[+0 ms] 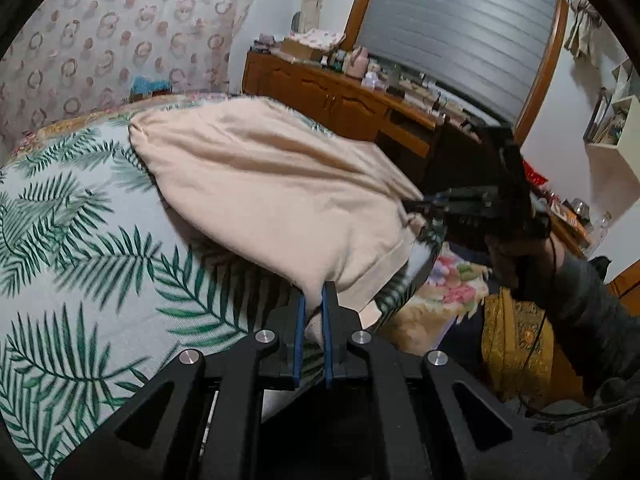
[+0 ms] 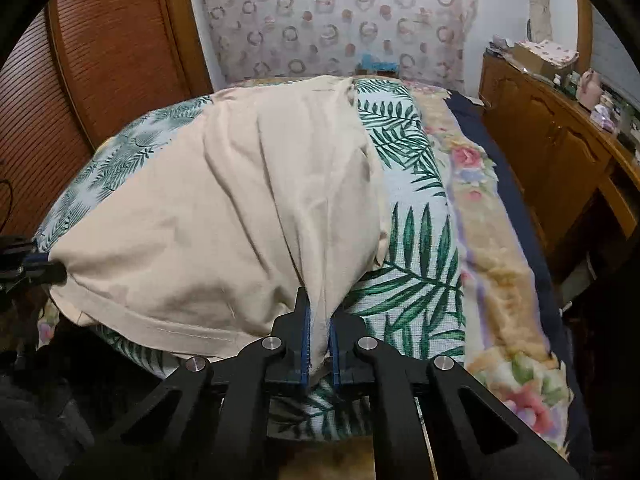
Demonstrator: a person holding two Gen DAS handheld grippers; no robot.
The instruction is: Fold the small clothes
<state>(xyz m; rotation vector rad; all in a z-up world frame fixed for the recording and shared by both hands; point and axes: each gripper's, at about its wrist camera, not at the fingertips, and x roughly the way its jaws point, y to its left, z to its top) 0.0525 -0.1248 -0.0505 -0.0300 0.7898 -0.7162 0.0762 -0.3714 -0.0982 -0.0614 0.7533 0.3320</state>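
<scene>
A beige garment (image 1: pixel 264 184) lies across the palm-leaf bedspread (image 1: pixel 72 248), its near hem lifted off the bed. My left gripper (image 1: pixel 314 294) is shut on one corner of that hem. In the left wrist view my right gripper (image 1: pixel 416 206) shows at the right, clamped on the other hem corner, with a hand behind it. In the right wrist view the beige garment (image 2: pixel 240 208) stretches away over the bedspread (image 2: pixel 416 216); my right gripper (image 2: pixel 318 312) is shut on a fold of its hem, and my left gripper (image 2: pixel 60 270) pinches the far left corner.
A wooden dresser (image 1: pixel 340 100) crowded with small items stands beside the bed, under a slatted blind (image 1: pixel 460 28). A floral blanket (image 2: pixel 500 280) hangs along the bed's right edge. A wooden slatted door (image 2: pixel 92 80) is at the left. A patterned curtain (image 2: pixel 332 16) hangs behind the bed.
</scene>
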